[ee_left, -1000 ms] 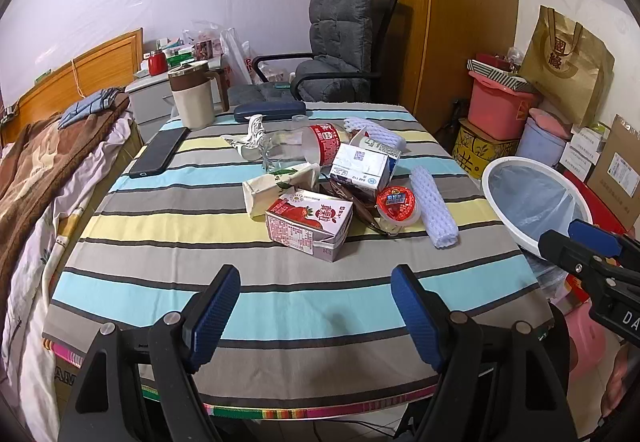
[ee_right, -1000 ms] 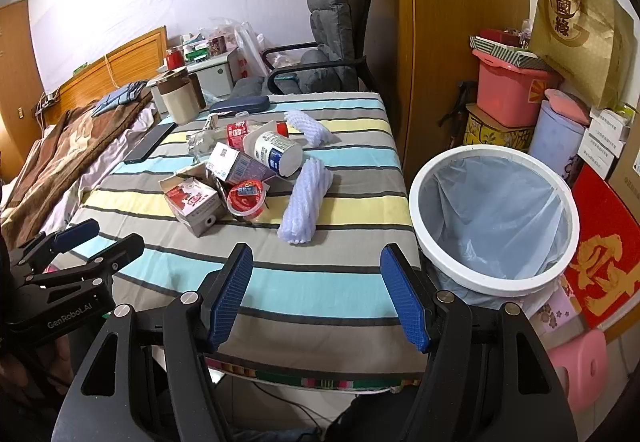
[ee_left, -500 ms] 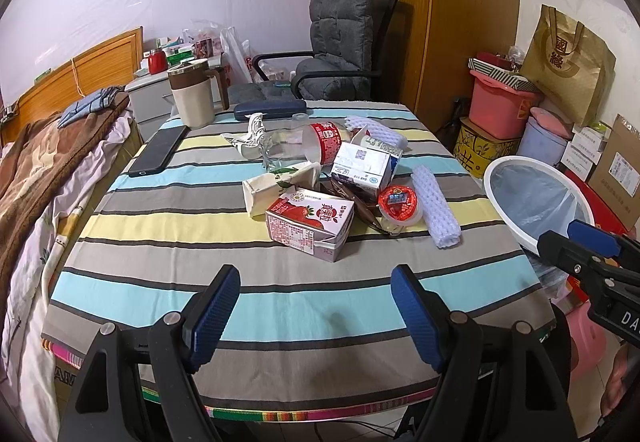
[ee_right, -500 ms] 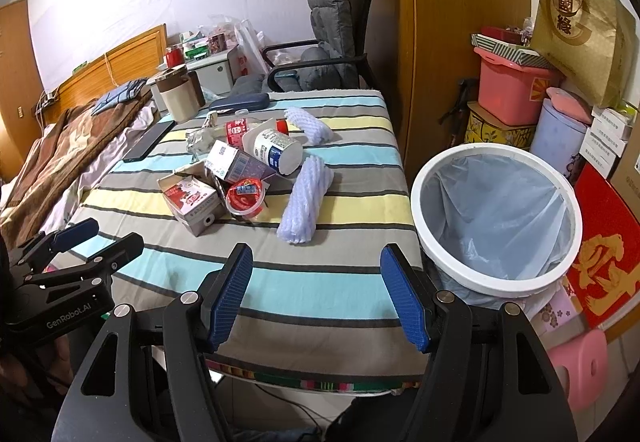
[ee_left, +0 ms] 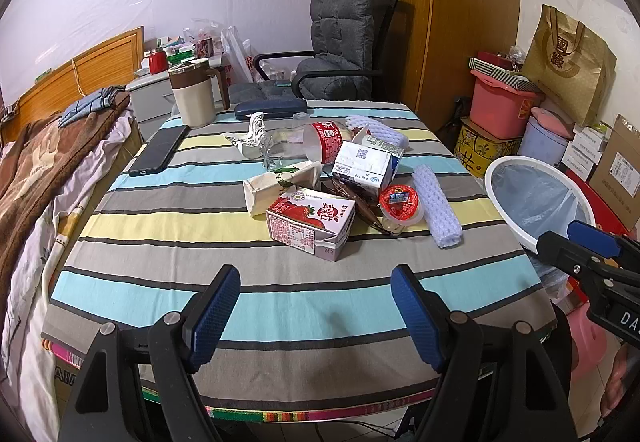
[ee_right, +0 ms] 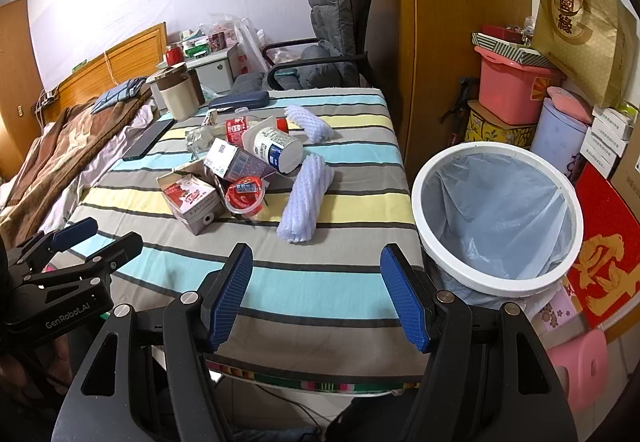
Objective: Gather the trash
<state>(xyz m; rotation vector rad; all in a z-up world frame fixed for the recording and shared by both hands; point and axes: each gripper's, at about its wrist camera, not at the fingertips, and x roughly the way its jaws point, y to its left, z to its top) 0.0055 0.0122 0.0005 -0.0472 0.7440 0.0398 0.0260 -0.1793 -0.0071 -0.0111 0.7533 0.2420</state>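
Observation:
A heap of trash lies mid-table: a strawberry milk carton (ee_left: 311, 225) (ee_right: 192, 198), a red-lidded cup (ee_left: 399, 204) (ee_right: 244, 194), a white foam net (ee_left: 437, 207) (ee_right: 306, 198), a blue-white carton (ee_left: 366, 166), a beige carton (ee_left: 280, 184), a clear bottle with red label (ee_left: 316, 140) and a white yoghurt cup (ee_right: 276, 148). A white bin with a blue liner (ee_right: 496, 214) (ee_left: 536, 202) stands right of the table. My left gripper (ee_left: 316, 316) and right gripper (ee_right: 318, 292) are both open and empty over the table's near edge.
The striped table (ee_left: 160, 226) also holds a black phone (ee_left: 158, 156), a beige jug (ee_left: 194, 98) and a dark case (ee_left: 270, 109). A grey chair (ee_left: 340, 54) stands behind it, a bed (ee_left: 36, 162) to the left, boxes and tubs (ee_right: 516, 90) to the right.

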